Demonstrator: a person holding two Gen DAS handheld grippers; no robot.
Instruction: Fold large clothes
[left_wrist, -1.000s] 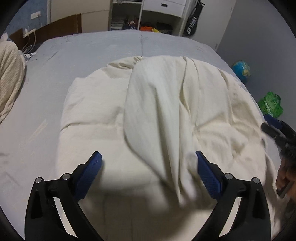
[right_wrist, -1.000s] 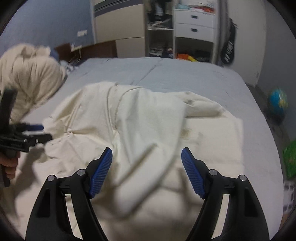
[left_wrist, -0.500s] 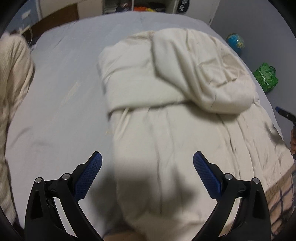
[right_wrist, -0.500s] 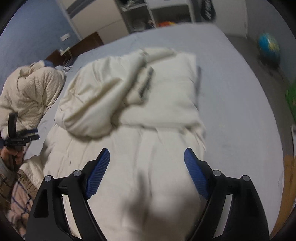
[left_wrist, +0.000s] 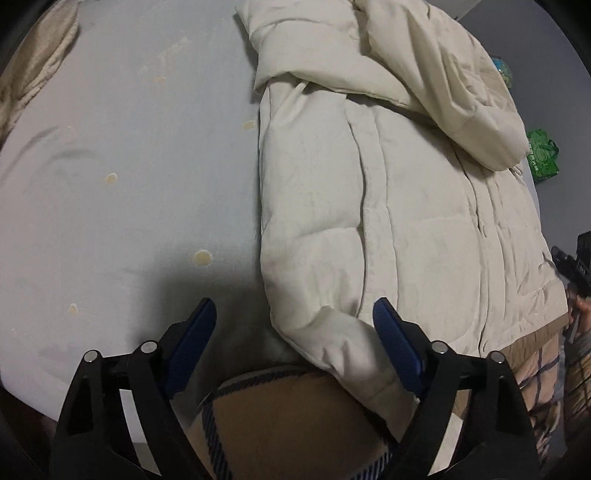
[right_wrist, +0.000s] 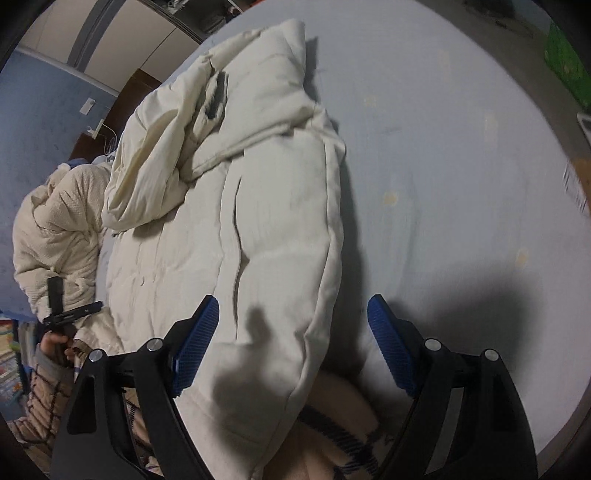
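A cream puffer jacket (left_wrist: 388, 206) lies flat on the pale blue-grey bed (left_wrist: 129, 184), both sleeves folded across its upper part. My left gripper (left_wrist: 295, 328) points steeply down over the jacket's near left hem corner. Its jaws are closing, with that corner between them close to the right pad, and neither pad presses on it. My right gripper (right_wrist: 291, 328) stands open over the near right hem corner of the jacket (right_wrist: 258, 229), not gripping the cloth. Each gripper also shows at the edge of the other's view: the right gripper (left_wrist: 572, 266), the left gripper (right_wrist: 70, 314).
A beige fleece garment (right_wrist: 55, 229) is heaped at the bed's left side. The person's plaid clothing (left_wrist: 295, 424) fills the near edge under the grippers. A green bag (left_wrist: 541, 155) and a globe (left_wrist: 502, 70) lie on the floor right of the bed.
Both grippers drew back from the jacket's middle to its near hem and tipped downward. The sleeve that was up in the air now lies across the chest. The left jaws have narrowed a little.
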